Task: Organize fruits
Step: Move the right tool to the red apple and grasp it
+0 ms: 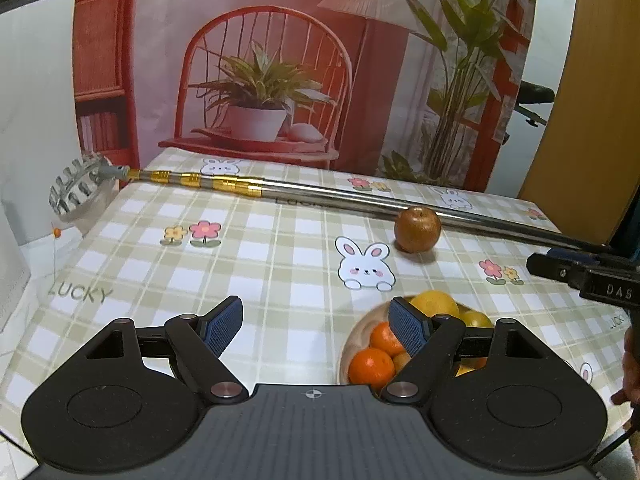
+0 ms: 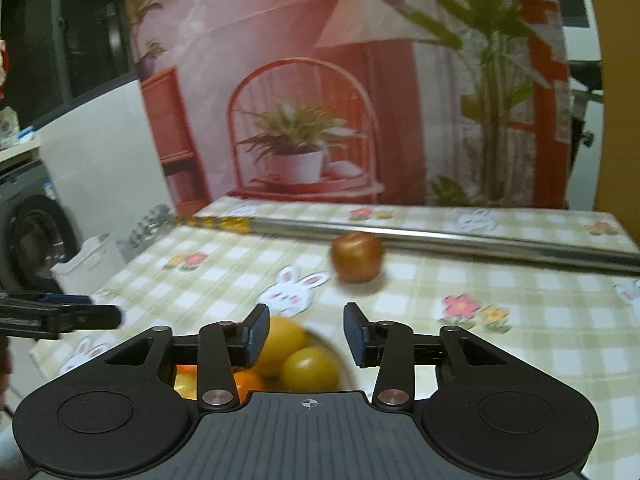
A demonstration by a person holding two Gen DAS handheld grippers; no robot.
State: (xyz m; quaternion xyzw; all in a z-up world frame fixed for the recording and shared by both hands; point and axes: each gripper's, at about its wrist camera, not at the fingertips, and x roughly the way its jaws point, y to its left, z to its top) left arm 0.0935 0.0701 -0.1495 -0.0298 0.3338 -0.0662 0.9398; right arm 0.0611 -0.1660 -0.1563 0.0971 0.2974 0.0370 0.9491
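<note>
A wooden bowl (image 1: pixel 360 326) near the table's front holds oranges (image 1: pixel 370 366) and yellow fruits (image 1: pixel 434 304). My left gripper (image 1: pixel 316 308) hovers just left of it, jaws wide open and nothing between them. In the right wrist view, my right gripper (image 2: pixel 307 314) hangs over the same bowl (image 2: pixel 345 364), open, with nothing between the pads; yellow fruits (image 2: pixel 310 370) lie below it. A brown apple (image 1: pixel 418 229) (image 2: pixel 356 256) stands alone on the checked tablecloth, beyond the bowl and close to a metal pole.
A long telescopic metal pole (image 1: pixel 360 196) lies across the far side of the table, its round head (image 1: pixel 78 190) overhanging the left edge. A printed backdrop stands behind the table. A washing machine (image 2: pixel 36 240) and a white container (image 2: pixel 92 260) are off to the left.
</note>
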